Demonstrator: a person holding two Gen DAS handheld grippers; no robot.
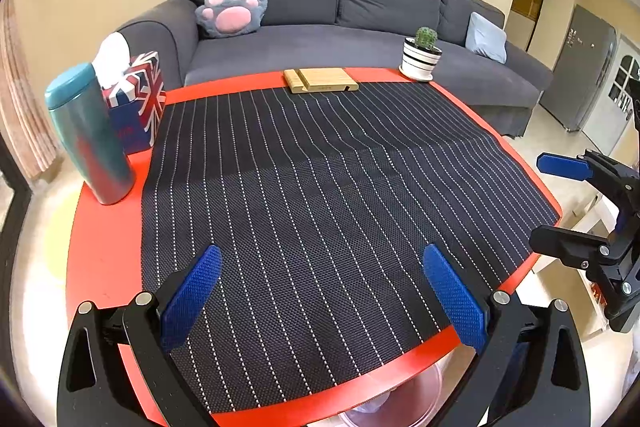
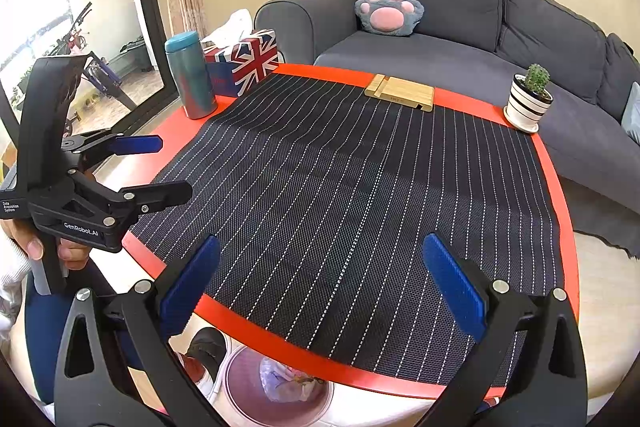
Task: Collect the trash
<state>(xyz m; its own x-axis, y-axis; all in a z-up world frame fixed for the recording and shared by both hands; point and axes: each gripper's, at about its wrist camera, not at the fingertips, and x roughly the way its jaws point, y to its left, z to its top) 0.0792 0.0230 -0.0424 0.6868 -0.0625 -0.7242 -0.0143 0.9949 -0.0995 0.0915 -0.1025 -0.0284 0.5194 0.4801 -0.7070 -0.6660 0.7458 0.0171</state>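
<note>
My left gripper is open and empty, hovering over the near edge of the red round table with its dark striped mat. My right gripper is open and empty over the same near edge; it also shows at the right in the left wrist view. The left gripper shows at the left in the right wrist view. A pinkish trash bin stands on the floor under the table edge, with crumpled trash inside. No trash shows on the mat.
On the table: a teal tumbler, a Union Jack tissue box, a wooden stand and a potted cactus. A grey sofa with a paw cushion stands behind. A shoe lies beside the bin.
</note>
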